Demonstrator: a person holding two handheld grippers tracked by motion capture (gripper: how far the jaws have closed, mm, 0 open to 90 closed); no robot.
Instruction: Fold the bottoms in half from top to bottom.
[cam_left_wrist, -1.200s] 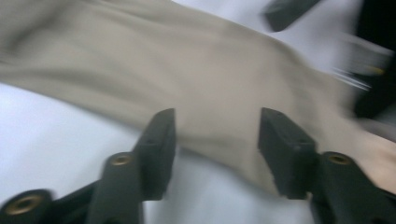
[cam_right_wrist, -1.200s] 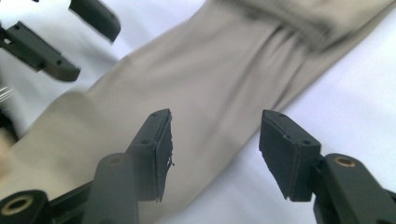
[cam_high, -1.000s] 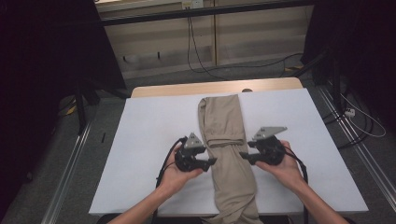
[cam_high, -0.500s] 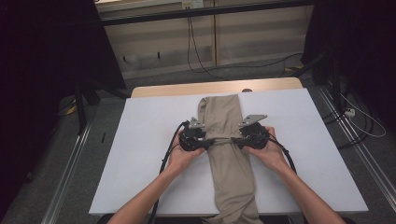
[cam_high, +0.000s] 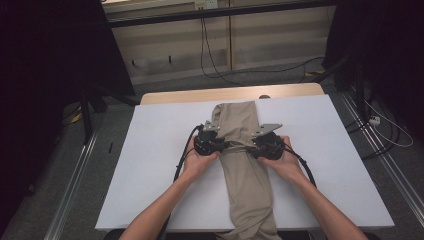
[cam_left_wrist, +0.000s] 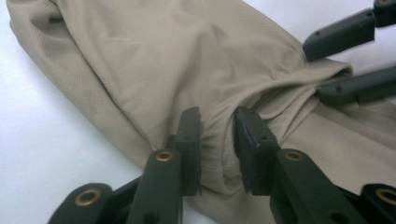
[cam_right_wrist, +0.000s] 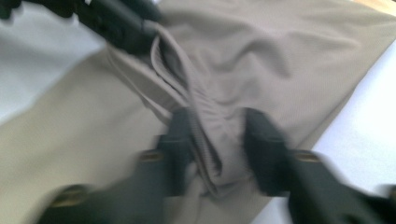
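Black jaws of the left gripper (cam_left_wrist: 218, 140) and right gripper (cam_right_wrist: 217, 140), just closing, pinched bunched folds at opposite edges of the beige cloth (cam_high: 240, 145), which lay lengthwise on the white table (cam_high: 150, 165).

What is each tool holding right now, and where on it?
Both have just been closing on the beige garment: the left tool pinches a bunched fold at its left edge, the right tool a fold at the opposite edge, mid-length.
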